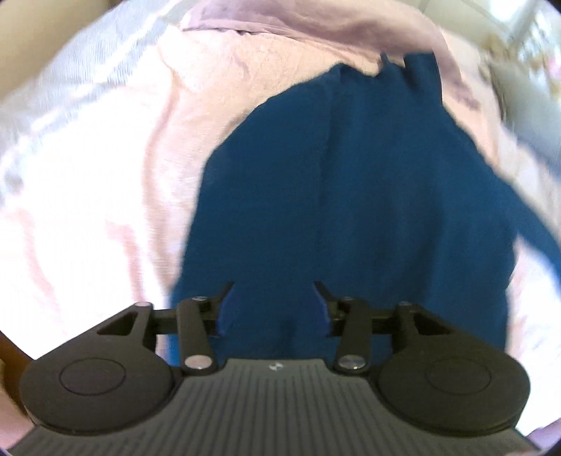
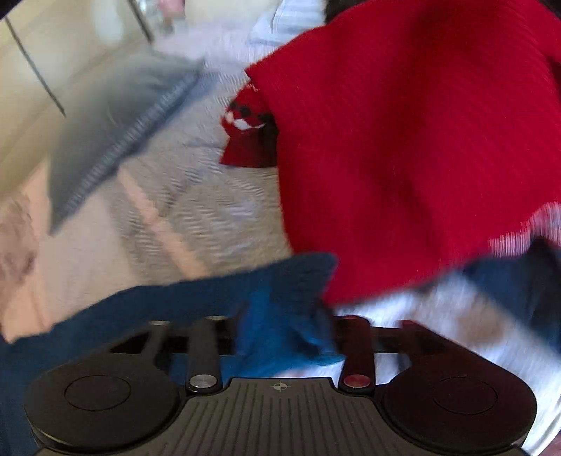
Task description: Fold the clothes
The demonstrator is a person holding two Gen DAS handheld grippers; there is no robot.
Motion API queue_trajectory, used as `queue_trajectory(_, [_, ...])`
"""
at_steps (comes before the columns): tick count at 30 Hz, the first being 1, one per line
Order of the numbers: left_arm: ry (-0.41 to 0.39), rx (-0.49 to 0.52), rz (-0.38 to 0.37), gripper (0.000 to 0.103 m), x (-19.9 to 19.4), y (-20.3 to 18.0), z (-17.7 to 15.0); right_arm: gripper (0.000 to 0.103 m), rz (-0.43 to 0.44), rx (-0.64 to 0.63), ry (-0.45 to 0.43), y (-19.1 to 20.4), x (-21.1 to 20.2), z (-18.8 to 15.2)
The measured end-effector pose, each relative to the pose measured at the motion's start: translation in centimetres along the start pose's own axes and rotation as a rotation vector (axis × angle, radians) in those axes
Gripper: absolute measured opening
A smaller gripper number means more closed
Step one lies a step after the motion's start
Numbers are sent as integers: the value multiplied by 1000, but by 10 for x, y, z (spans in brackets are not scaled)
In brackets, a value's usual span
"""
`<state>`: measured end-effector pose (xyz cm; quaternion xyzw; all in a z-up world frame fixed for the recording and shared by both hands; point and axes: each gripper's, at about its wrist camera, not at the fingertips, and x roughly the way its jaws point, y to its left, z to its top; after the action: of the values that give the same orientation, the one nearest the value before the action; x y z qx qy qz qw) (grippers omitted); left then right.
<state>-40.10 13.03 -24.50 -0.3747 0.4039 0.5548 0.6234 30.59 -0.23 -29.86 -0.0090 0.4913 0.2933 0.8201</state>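
A dark blue garment (image 1: 350,193) lies spread on the pink bedding (image 1: 105,193) in the left wrist view. My left gripper (image 1: 273,291) hovers over its near edge, jaws apart, nothing pinched between them. The right wrist view is blurred. There, a bunch of the same blue garment (image 2: 196,298) fills the gap of my right gripper (image 2: 285,326) and hides the fingertips. The jaws stand wide and the cloth looks loose between them. A long blue strip trails off to the left.
A red knitted garment (image 2: 403,158) covers the right half of the right wrist view, partly over the blue cloth. A lilac garment (image 1: 315,24) lies beyond the blue one. A grey pillow (image 2: 115,140) rests on the striped bedcover (image 2: 210,210) beside a cream wall.
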Motion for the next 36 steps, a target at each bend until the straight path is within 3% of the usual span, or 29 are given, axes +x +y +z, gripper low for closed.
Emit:
queue_trajectory(2, [33,124,11,45,4,-7,-9,60,3,13,0,5,-15,-22])
queue_trajectory(4, [70,251,11,51,12,-15,-19,60,9,23,45,11,-33,-51])
queue_trajectory(6, [96,373,37,50,26,-22,-30,60,13,50,96,11,-48,-80])
queue_trajectory(8, [114,474,64,23,40,-25,-37,60,16,82,146,10,-58,-107])
queue_trajectory(9, [115,461,47,10,42,-18,-32,60,11,87,159,14,-64,-118])
queue_trajectory(11, [72,335,-26,10,32,11,-7,60,-1,81,169,23,-75,-133])
queue_trajectory(13, [-41,227,-40,9,9,54,29,60,-10,65,167,32,-88,-141])
queue_trajectory(16, [-238,123,68,9,-27,132,91,60,0,61,167,47,-108,-156])
queue_trajectory(18, [-319,0,153,11,-41,193,134,60,16,71,167,60,-111,-164])
queue_trajectory(20, [-331,-108,228,21,-39,247,168,60,46,80,177,76,-111,-174])
queue_trajectory(22, [-324,-205,299,21,-30,285,182,60,76,74,207,91,-112,-188])
queue_trajectory(23, [-311,-239,300,21,-24,296,182,60,93,67,225,97,-111,-196])
queue_trajectory(25, [-258,-268,222,22,-8,302,168,60,126,54,260,106,-109,-211])
queue_trajectory(27, [-180,-257,98,25,14,292,140,60,165,49,297,108,-109,-225])
queue_trajectory(30, [4,-269,-188,26,50,251,83,60,215,61,345,103,-112,-240])
queue_trajectory(33, [97,-311,-433,29,67,209,35,61,289,60,392,95,-117,-250])
queue_trajectory(36, [93,-267,-494,49,80,175,21,73,385,14,437,91,-116,-258])
